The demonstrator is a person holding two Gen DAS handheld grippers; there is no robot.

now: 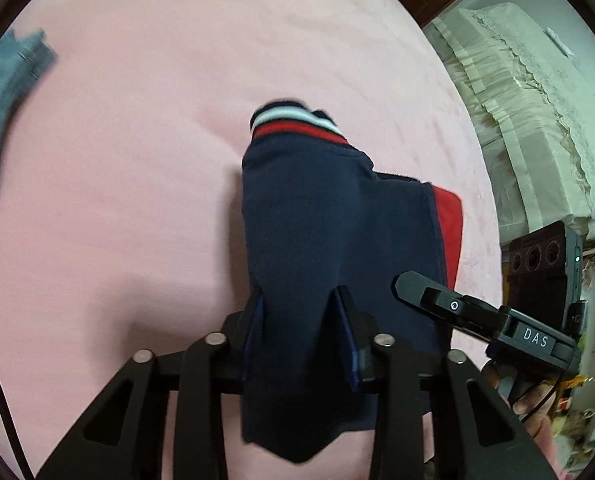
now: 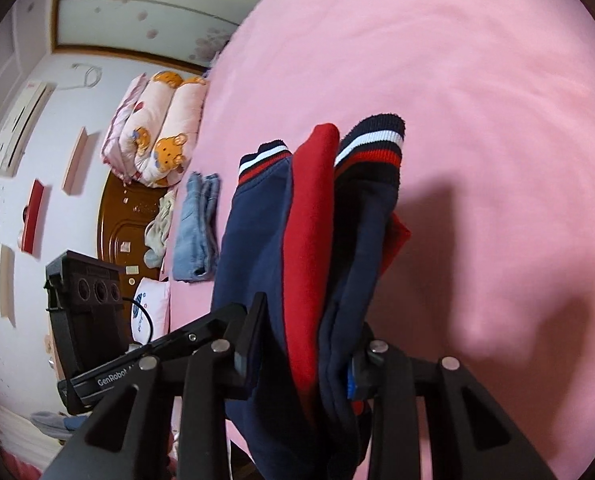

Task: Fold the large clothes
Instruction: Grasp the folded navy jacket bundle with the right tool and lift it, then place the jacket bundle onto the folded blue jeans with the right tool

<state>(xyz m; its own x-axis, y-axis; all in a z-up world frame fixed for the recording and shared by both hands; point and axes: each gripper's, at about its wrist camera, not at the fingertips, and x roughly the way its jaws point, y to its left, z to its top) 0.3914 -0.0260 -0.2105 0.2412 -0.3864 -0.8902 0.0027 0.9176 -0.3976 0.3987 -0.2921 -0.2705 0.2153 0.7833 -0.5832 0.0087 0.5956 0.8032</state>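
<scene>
Two sets of fingers are being pressed onto the same garment. Between the fingers of the left gripper a thick fold of the navy jacket is being pinched, the cloth bulging out past the pads on both sides. In the right wrist view the right gripper is being clamped on a stacked bundle of navy and red layers, the red panel being squeezed between the navy ones. The jacket is being held clear of the pink bed, hanging from the two grips, with its striped cuffs dangling at the far end; this is judged to be done so that the folded layers are kept aligned while the garment is carried or laid over. The two grippers are being kept close beside each other, presumably so that one edge is held taut. Folded jeans are lying near the bed's edge towards the headboard, well apart from the jacket.
</scene>
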